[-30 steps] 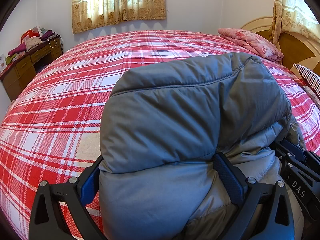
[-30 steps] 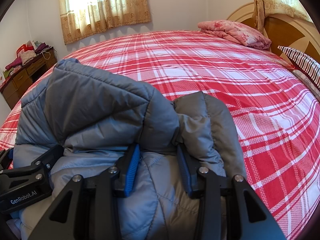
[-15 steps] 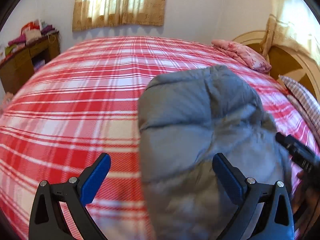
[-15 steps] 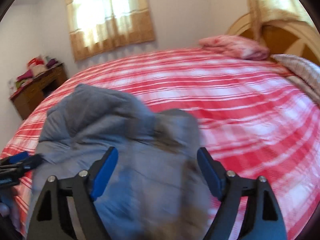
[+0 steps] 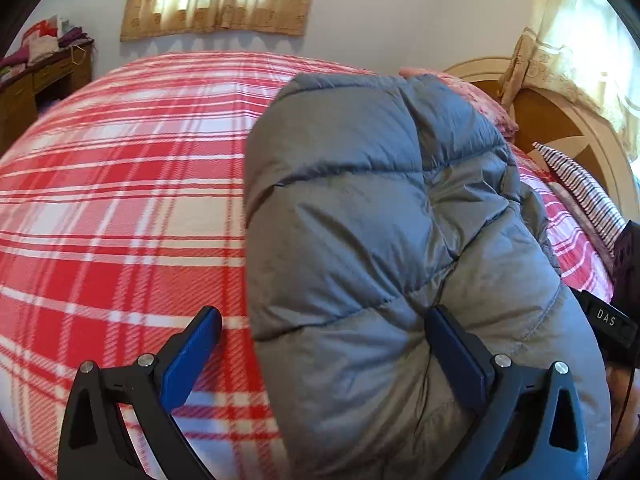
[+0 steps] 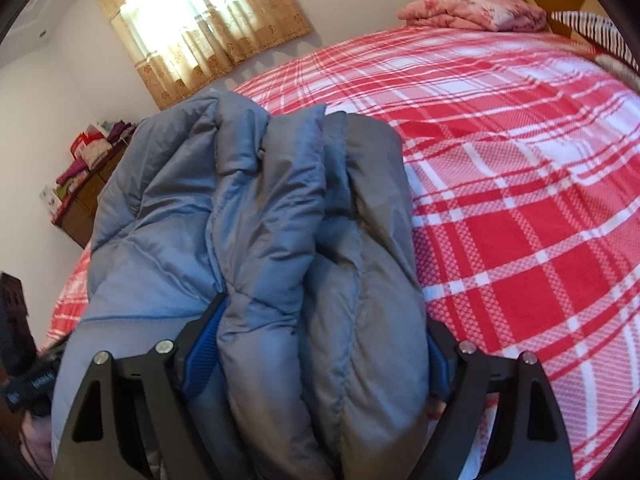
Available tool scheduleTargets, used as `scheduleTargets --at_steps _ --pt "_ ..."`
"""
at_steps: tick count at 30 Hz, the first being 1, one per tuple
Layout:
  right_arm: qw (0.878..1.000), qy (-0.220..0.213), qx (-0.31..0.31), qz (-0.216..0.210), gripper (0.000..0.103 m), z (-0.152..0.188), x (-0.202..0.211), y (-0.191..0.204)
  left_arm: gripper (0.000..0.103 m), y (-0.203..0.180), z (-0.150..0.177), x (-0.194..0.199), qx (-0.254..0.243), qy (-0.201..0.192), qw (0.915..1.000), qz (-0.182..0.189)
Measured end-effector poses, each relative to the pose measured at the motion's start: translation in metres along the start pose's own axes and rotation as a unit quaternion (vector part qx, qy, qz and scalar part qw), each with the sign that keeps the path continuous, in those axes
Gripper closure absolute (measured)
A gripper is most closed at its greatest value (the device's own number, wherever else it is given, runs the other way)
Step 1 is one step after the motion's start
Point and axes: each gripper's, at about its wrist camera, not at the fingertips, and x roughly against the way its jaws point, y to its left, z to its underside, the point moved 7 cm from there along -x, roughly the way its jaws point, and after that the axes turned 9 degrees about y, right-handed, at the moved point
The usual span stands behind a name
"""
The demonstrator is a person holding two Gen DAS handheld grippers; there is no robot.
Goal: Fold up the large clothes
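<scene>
Jacket (image 6: 280, 248) bundled between wide right gripper (image 6: 316, 360) jaws, on bed (image 6: 520, 200)

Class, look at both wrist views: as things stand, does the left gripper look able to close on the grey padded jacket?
Probably yes. The left gripper stands open with the jacket bulging between its fingers, against the right-hand finger; only bedspread lies beside the other.

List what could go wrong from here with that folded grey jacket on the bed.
1. The puffy grey jacket stands in a tall bundle, and the left gripper is open, only one pad touching it; the padding may spring open and undo the fold.
2. The right gripper straddles the jacket's thick folds with wide jaws; drawing back could snag a layer and drag it.
3. The bundle looks close to the near edge of the plaid bed and might slide off.
</scene>
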Motion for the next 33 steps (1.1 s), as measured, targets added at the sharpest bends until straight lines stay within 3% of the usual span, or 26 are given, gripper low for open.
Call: scheduleTargets --at_steps 1,2,4,8,10,11,13,15,17,20,27,33 --pt "1.000 0.001 0.015 -0.015 0.038 0.004 0.001 0.008 0.001 -0.001 0.000 -0.001 0.000 0.000 1.0000 0.003" --pt "0.999 0.009 0.031 -0.038 0.045 0.009 0.002 0.017 0.001 -0.004 0.000 0.000 -0.006 -0.002 1.0000 0.006" --pt "0.999 0.013 0.039 -0.024 0.045 0.014 -0.002 0.022 0.001 -0.007 -0.001 0.001 -0.017 -0.007 0.9998 0.008" --pt "0.997 0.024 -0.001 -0.073 0.032 0.013 -0.007 0.011 0.002 -0.009 -0.003 -0.004 -0.013 0.007 0.9993 0.033" --pt "0.997 0.029 0.003 -0.078 0.037 0.015 -0.004 0.010 0.018 -0.014 -0.004 -0.004 -0.018 0.007 0.9981 0.059" --pt "0.995 0.031 0.003 -0.097 0.056 0.019 0.000 0.010 0.030 -0.020 -0.003 -0.001 -0.029 0.002 0.9973 0.068" --pt "0.991 0.032 0.001 -0.131 0.073 0.020 0.003 0.014 0.046 -0.030 -0.005 0.004 -0.053 -0.005 0.9968 0.061" --pt "0.992 0.020 0.011 -0.124 0.078 0.024 0.013 0.019 0.074 -0.039 -0.005 0.014 -0.073 -0.012 0.9960 0.049" --pt "0.991 0.005 0.016 -0.134 0.081 0.032 0.029 0.028 0.079 -0.045 -0.005 0.031 -0.090 -0.022 0.9952 0.031" --pt "0.988 -0.020 0.035 -0.152 0.081 0.042 0.053 0.052 0.081 -0.047 -0.002 0.059 -0.113 -0.045 0.9925 0.012" --pt "0.973 -0.056 0.076 -0.212 0.081 0.047 0.096 0.120 0.083 -0.019 -0.005 0.141 -0.098 -0.111 0.9889 -0.004" --pt "0.958 -0.058 0.117 -0.256 0.081 0.049 0.098 0.199 0.083 0.021 0.000 0.190 -0.075 -0.138 0.9865 -0.047"
